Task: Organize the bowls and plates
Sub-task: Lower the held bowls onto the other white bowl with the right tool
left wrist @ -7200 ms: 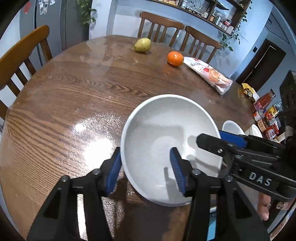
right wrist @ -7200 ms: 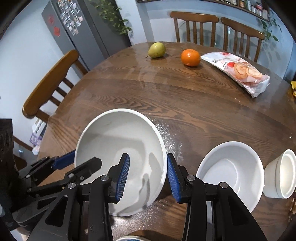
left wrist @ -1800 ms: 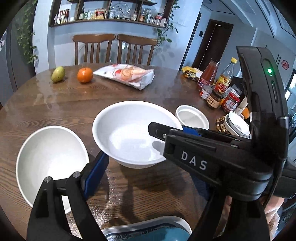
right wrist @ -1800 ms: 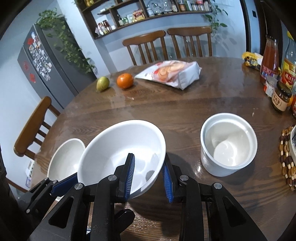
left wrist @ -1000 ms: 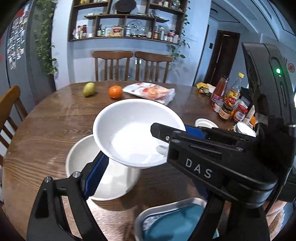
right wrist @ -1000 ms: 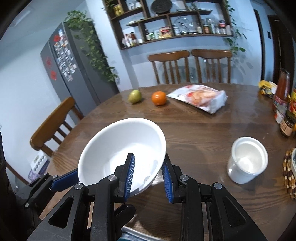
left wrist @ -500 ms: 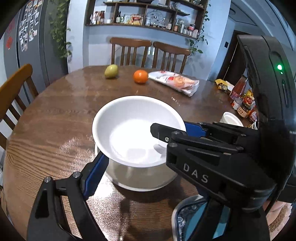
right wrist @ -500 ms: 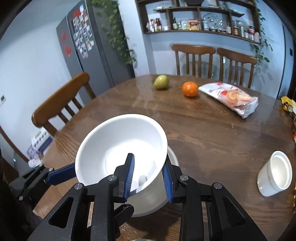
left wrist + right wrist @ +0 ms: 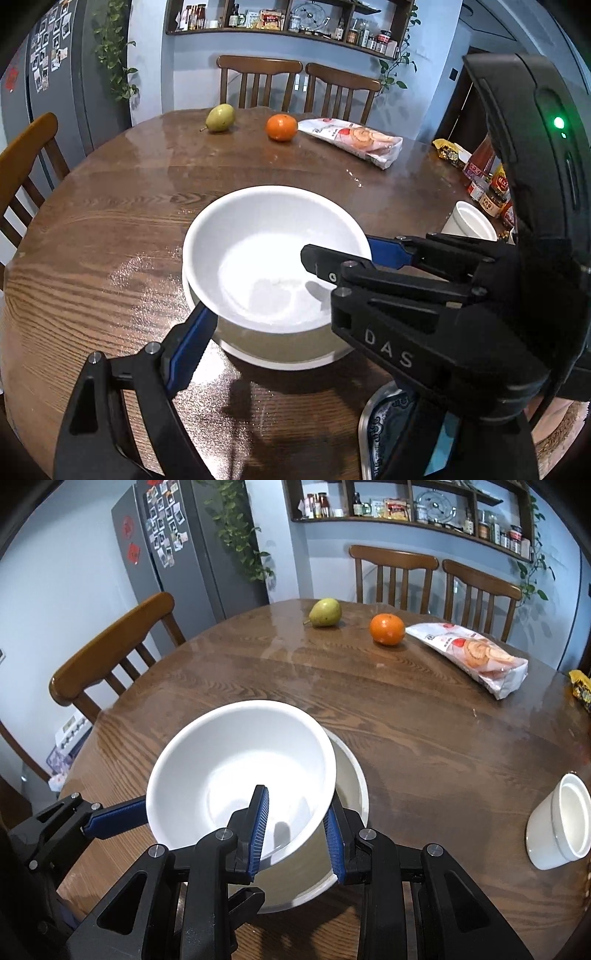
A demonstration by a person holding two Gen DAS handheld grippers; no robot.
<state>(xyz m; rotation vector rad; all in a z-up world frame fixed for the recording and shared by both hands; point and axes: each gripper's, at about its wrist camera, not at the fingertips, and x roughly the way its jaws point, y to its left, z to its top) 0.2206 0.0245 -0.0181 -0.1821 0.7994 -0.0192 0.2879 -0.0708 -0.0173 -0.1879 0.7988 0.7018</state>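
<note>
Two hand-held grippers: right hand-held gripper clamped on upper bowl rim, nesting it into lower bowl; left hand-held gripper spread wide, steadying.

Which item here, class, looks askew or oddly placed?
The upper white bowl, clamped at its rim by the right gripper, sits tilted and off-centre over the lower bowl, not nested level. Nothing looks spilled or broken.

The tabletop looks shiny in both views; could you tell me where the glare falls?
Left wrist view: glare lies on the table left of the bowl. Right wrist view: a paler sheen crosses the table near the pear; fisheye bends the edges in both.
</note>
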